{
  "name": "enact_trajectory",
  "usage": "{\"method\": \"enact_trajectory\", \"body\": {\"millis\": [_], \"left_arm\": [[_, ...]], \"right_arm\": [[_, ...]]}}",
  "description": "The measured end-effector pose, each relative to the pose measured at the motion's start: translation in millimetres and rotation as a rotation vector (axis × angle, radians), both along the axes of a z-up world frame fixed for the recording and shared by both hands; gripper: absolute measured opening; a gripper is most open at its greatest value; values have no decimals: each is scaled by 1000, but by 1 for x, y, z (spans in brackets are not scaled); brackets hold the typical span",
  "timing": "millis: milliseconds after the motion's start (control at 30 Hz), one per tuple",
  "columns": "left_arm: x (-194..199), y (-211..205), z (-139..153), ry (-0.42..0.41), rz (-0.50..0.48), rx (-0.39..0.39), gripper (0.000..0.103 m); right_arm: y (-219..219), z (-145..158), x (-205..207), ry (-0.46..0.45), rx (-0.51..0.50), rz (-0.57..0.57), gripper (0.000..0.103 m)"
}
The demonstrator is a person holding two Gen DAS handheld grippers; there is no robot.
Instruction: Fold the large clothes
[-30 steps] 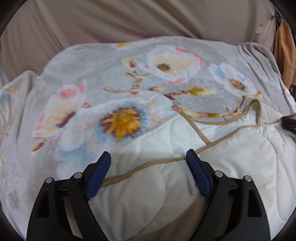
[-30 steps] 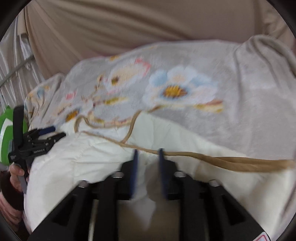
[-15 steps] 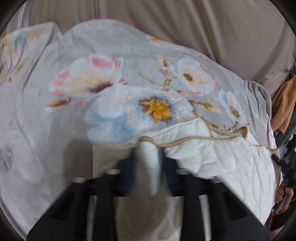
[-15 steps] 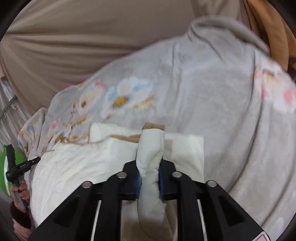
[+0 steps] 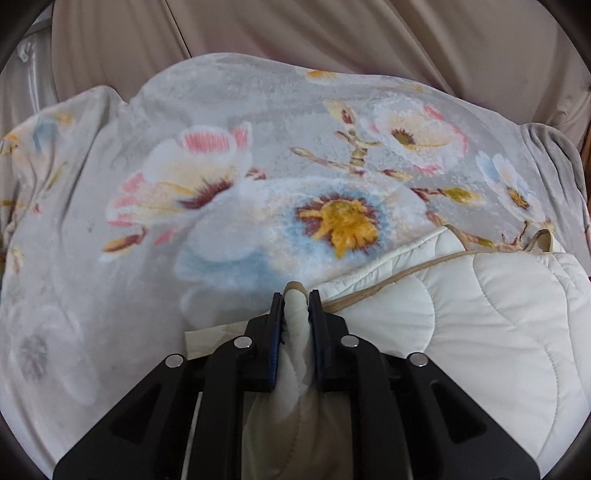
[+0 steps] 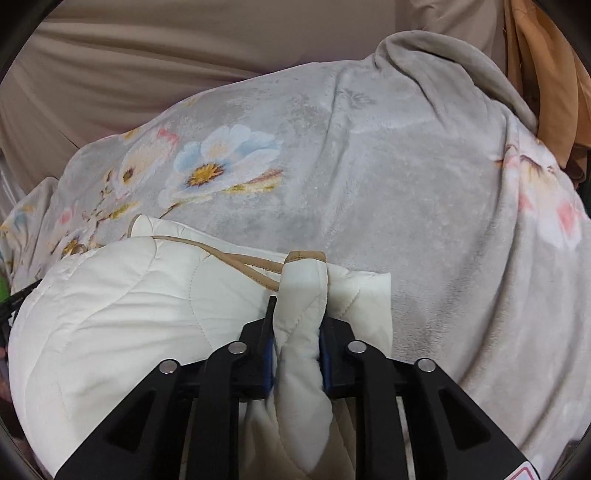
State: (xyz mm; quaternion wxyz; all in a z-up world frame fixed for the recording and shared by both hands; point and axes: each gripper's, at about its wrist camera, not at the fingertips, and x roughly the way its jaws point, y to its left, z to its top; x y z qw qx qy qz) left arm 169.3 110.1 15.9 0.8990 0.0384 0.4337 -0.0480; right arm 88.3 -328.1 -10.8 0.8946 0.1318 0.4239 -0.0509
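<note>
A white quilted garment [image 5: 480, 314] with tan piping lies bunched on a grey floral blanket [image 5: 221, 166]. My left gripper [image 5: 295, 299] is shut on a fold of the garment's left edge. My right gripper [image 6: 297, 314] is shut on a thick fold of the white quilted garment [image 6: 129, 306] at its right edge, with tan piping at the top of the pinched fold. The rest of the garment spreads between the two grippers.
The floral blanket [image 6: 369, 166] covers the whole work surface. Beige draped fabric [image 5: 332, 33] hangs behind it. An orange-brown cloth [image 6: 546, 74] hangs at the far right of the right wrist view.
The left gripper went from open to shut on the garment edge and shifted left. The right gripper stayed shut on its fold and moved right, stretching the garment.
</note>
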Motion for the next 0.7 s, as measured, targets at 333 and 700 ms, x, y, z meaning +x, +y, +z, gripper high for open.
{"method": "enact_trajectory", "body": {"millis": [333, 700], "left_arm": [[-19, -66, 90, -102, -241, -67, 44], [69, -120, -25, 74, -218, 128, 19]], "right_arm": [[64, 86, 22, -148, -3, 231, 17], [104, -8, 144, 130, 87, 329, 0]]}}
